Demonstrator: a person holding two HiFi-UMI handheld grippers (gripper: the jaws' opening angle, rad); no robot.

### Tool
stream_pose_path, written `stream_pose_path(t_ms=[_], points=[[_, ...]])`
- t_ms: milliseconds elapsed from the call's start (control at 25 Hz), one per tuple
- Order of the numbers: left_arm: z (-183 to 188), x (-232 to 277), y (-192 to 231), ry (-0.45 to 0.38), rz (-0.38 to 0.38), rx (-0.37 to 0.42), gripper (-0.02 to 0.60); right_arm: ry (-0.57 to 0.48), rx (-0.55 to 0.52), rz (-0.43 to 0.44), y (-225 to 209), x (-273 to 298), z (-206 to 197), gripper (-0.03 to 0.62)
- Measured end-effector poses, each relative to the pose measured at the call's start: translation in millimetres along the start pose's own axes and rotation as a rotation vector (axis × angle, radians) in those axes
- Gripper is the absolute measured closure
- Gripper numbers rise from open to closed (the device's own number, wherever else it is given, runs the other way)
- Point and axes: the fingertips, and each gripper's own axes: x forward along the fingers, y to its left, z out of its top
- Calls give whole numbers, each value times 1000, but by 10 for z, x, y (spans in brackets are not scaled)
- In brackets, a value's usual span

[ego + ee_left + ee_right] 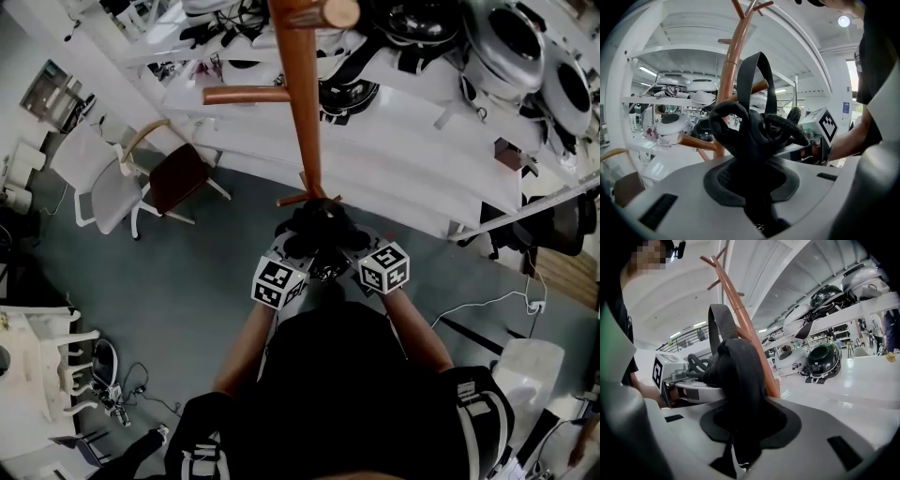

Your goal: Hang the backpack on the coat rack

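Observation:
The black backpack (319,225) hangs bunched between my two grippers, right in front of the wooden coat rack (306,122). My left gripper (298,247) is shut on its dark straps (750,136). From the other side my right gripper (352,244) is shut on the black fabric (736,376). The top carry loop (757,79) stands upright above the bundle, close to the rack's pole (733,56) and below its upper pegs. In the right gripper view the same loop (719,322) sits just left of the slanting pole (747,329). A side peg (246,94) sticks out to the left.
White shelving with several helmets (511,47) runs behind the rack. A chair with a brown seat (178,176) and a white chair (103,192) stand to the left on the grey floor. A white table (28,366) and cables (112,394) lie at lower left.

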Motion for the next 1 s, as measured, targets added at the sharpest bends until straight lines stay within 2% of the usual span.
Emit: stream_pose_path(t_ms=[600,1000], points=[[7,372,226,25,88,-36,497,51,-6,73,-405,204,41,467],[-99,487,336,51,110,-63,497,100,-1,93,-528,327,-51,467]])
